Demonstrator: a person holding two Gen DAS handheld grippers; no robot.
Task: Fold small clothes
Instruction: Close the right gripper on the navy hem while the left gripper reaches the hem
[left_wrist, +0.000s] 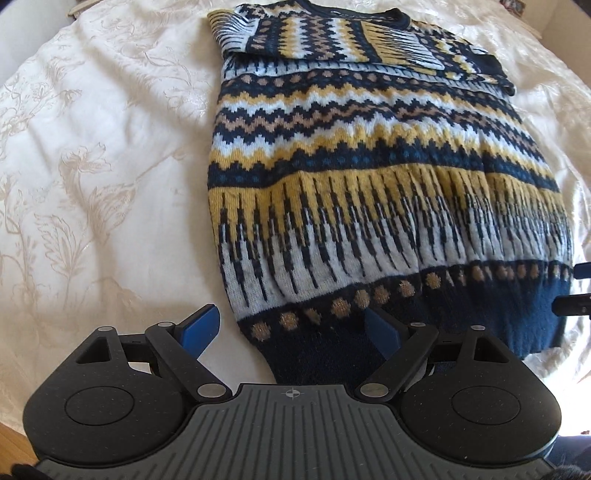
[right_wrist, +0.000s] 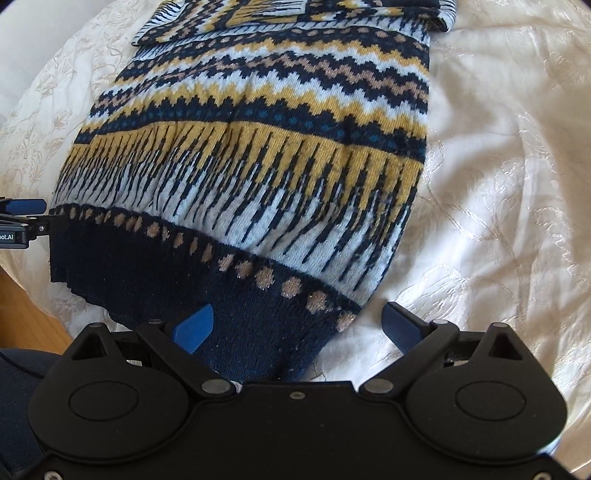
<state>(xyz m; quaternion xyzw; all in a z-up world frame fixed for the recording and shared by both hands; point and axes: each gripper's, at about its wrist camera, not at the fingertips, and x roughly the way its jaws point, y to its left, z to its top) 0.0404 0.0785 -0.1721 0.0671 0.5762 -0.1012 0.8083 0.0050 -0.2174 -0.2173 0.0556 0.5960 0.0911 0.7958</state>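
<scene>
A patterned knit sweater (left_wrist: 369, 177) in navy, yellow and pale blue lies flat on the white bedspread, its sleeves folded across the chest at the far end. The navy hem (left_wrist: 325, 343) is nearest to me. My left gripper (left_wrist: 291, 325) stands open astride the hem's left corner, one blue finger (left_wrist: 199, 325) over the bedspread, the other over the knit. In the right wrist view the sweater (right_wrist: 258, 147) fills the middle. My right gripper (right_wrist: 299, 325) is open astride the hem's right corner (right_wrist: 258, 332). Nothing is pinched in either one.
A white embroidered bedspread (left_wrist: 92, 166) covers the surface all round the sweater (right_wrist: 498, 184). A strip of wooden floor (right_wrist: 33, 314) shows at the left edge in the right wrist view. The other gripper's tips show at the frame edges (left_wrist: 580, 291) (right_wrist: 26, 218).
</scene>
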